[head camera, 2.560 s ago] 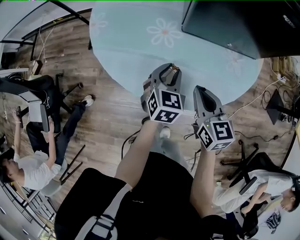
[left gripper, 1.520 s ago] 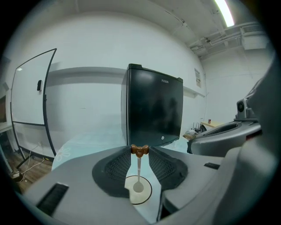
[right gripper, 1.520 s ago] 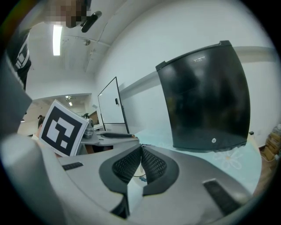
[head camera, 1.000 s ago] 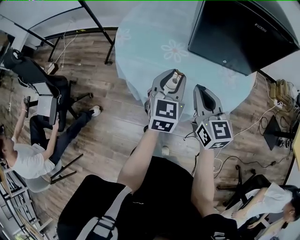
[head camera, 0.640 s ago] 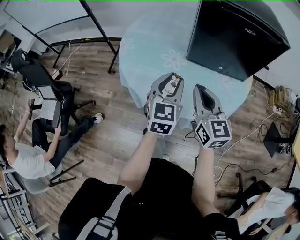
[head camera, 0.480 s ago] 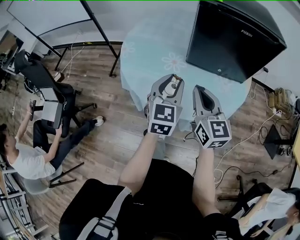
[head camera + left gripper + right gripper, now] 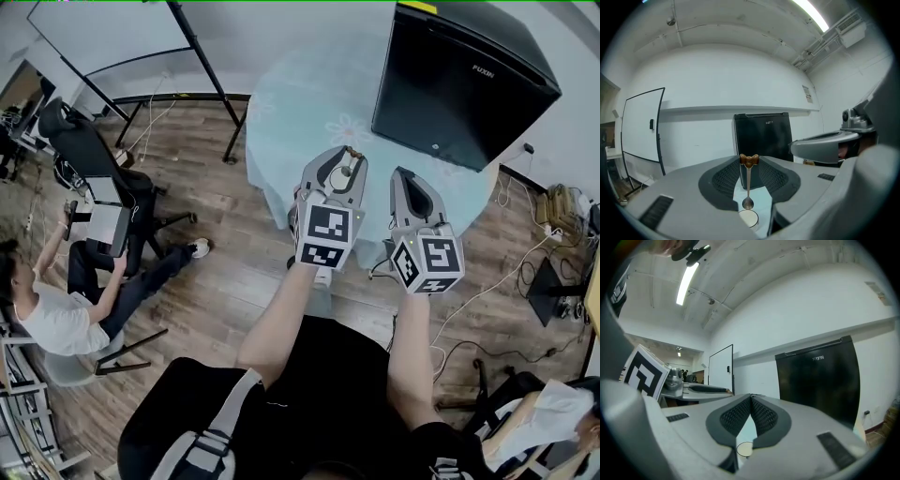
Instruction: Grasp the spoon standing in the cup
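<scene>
Left gripper (image 7: 749,164) jaws pinch the spoon (image 7: 748,185) by its bow-shaped handle end, at the jaw tips. The spoon hangs upright between the pads, bowl just above the cup (image 7: 749,218). Right gripper (image 7: 750,397) jaws are pressed together, empty, beside the left gripper.

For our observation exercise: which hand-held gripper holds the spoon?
The left hand-held gripper: its jaws clamp the spoon by its bow-shaped end. The right hand-held gripper has its jaws closed on nothing.

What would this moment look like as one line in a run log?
left tool: shut on spoon | cup: below spoon | right tool: shut, empty
</scene>
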`<control>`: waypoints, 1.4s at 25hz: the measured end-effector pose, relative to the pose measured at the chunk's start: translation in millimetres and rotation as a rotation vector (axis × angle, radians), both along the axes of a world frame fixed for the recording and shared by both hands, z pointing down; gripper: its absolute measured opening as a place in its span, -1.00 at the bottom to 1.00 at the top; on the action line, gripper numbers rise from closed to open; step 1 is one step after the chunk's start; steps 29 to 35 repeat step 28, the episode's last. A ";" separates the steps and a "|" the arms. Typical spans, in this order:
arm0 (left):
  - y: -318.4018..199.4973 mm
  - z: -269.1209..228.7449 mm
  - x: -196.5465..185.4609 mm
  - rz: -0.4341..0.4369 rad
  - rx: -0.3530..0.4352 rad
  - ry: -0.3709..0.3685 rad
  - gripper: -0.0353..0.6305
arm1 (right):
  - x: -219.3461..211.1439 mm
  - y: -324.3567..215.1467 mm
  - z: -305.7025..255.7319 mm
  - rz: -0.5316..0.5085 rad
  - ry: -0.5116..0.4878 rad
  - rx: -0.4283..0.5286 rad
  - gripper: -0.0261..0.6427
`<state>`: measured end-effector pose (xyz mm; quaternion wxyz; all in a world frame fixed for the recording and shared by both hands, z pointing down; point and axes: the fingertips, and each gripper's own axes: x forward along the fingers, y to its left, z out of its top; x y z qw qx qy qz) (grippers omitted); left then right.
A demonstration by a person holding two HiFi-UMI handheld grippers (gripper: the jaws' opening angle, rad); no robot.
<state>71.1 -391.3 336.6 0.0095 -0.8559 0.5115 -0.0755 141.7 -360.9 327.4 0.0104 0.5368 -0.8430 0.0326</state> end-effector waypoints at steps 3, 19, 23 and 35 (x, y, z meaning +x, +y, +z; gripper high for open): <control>2.9 -6.0 -0.2 0.002 0.009 0.006 -0.48 | -5.2 4.1 -2.5 -0.030 -0.003 0.003 -0.91; -0.1 -10.1 5.3 0.020 0.020 -0.026 -0.48 | 1.8 0.7 -5.6 -0.032 -0.036 0.010 -0.91; -0.6 -6.5 7.5 0.030 0.014 -0.032 -0.48 | 1.2 -1.0 -2.9 -0.027 -0.037 0.009 -0.91; -7.8 -2.4 7.8 0.032 0.010 -0.034 -0.48 | 1.3 -9.3 0.8 -0.025 -0.040 0.007 -0.91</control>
